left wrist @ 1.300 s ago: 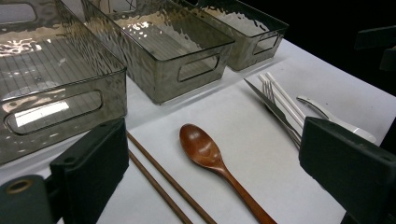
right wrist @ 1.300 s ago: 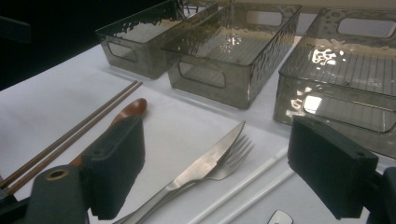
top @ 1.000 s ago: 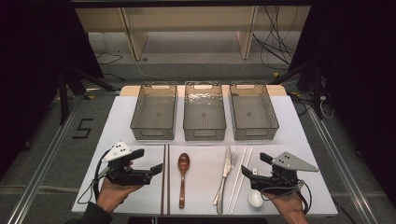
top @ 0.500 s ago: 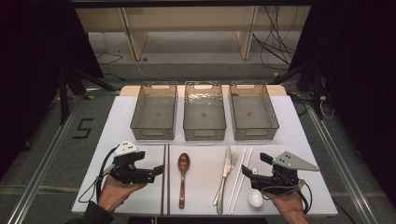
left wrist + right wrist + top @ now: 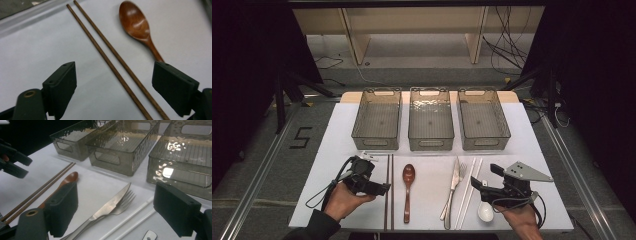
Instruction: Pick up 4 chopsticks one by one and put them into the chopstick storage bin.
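Our left gripper (image 5: 113,87), jaws wide but just narrowing, straddles the brown chopsticks (image 5: 110,62) near the table's (image 5: 427,172) front edge; our right gripper (image 5: 115,211) gapes empty.

Overhead light on white table (image 5: 532,150); surroundings fall to near black at left and right of high view. High view soft, low in detail. Shadows under cutlery short and faint. Glare patches on clear bins (image 5: 175,147) in right gripper view, specular streak along knife (image 5: 110,205). Wooden spoon (image 5: 136,22) shows soft sheen in left gripper view. Near black jaws in both gripper views dark, slightly blurred; bins' lines bow toward frame edges.
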### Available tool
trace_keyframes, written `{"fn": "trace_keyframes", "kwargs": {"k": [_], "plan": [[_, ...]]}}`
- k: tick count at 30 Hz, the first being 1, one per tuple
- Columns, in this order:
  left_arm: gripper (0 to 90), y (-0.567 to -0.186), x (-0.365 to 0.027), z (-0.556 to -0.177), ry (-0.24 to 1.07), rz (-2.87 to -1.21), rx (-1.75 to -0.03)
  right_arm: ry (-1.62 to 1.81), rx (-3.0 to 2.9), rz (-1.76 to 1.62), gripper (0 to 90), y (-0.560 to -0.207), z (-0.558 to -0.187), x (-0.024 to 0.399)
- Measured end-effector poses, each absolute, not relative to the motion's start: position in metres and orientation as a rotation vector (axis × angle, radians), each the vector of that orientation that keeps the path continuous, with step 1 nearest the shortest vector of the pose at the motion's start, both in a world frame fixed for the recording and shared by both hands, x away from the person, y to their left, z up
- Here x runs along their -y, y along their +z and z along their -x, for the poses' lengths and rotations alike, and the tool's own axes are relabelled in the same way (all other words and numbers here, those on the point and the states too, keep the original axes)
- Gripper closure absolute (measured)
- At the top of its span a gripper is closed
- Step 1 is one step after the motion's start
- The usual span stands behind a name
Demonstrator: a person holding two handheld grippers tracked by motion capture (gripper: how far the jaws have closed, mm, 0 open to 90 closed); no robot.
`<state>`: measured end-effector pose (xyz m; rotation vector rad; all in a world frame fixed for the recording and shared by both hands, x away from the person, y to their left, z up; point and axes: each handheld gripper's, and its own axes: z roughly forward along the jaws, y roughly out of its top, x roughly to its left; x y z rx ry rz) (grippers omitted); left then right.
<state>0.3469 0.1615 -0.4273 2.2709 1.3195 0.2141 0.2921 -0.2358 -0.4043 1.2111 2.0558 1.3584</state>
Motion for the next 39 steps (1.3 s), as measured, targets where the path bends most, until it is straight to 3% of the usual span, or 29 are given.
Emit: {"fn": "trace_keyframes", "kwargs": {"k": [19, 39], "plan": [[34.4, -0.451, -0.15, -0.353, 0.153, -2.432, -1.33, 1.342, -2.066, -1.21, 21.7, -0.404, -0.292, 0.235], [38.2, -0.461, -0.142, -0.353, 0.142, -2.515, -1.311, 1.341, -2.072, -1.215, 22.4, -0.405, -0.293, 0.235]]}}
